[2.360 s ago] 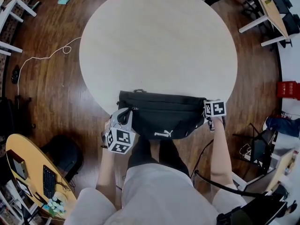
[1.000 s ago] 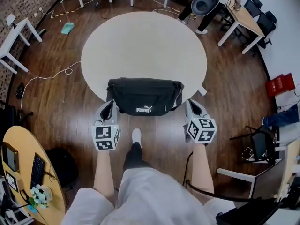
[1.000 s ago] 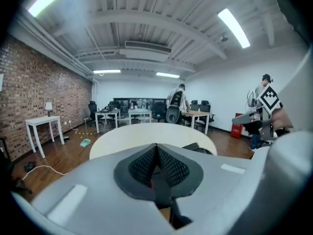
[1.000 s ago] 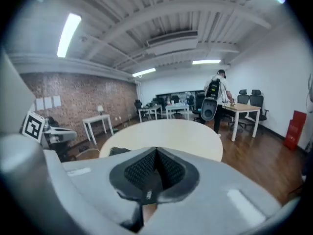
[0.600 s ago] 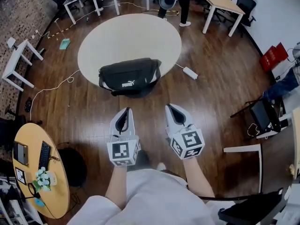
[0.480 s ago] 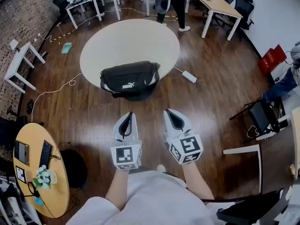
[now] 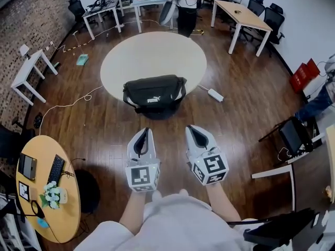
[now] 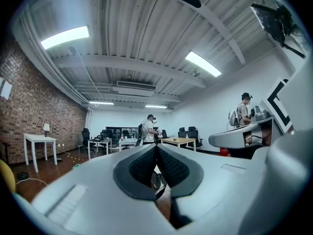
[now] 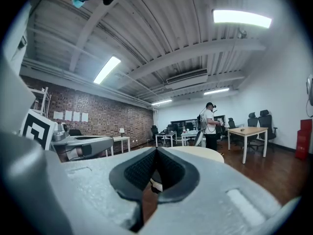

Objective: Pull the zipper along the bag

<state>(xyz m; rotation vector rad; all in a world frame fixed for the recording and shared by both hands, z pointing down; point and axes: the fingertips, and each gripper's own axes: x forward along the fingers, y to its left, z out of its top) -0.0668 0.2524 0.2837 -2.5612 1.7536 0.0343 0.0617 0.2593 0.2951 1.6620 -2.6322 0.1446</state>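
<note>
Bag (image 7: pixel 154 92) apparently overhangs table's (image 7: pixel 152 54) near edge; left gripper (image 7: pixel 144 130) and right gripper (image 7: pixel 190 128), jaws closed, empty, hover well back.

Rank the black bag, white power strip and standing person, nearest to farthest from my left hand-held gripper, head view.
1. black bag, straight ahead.
2. white power strip, ahead to the right.
3. standing person, far end of the room.
</note>
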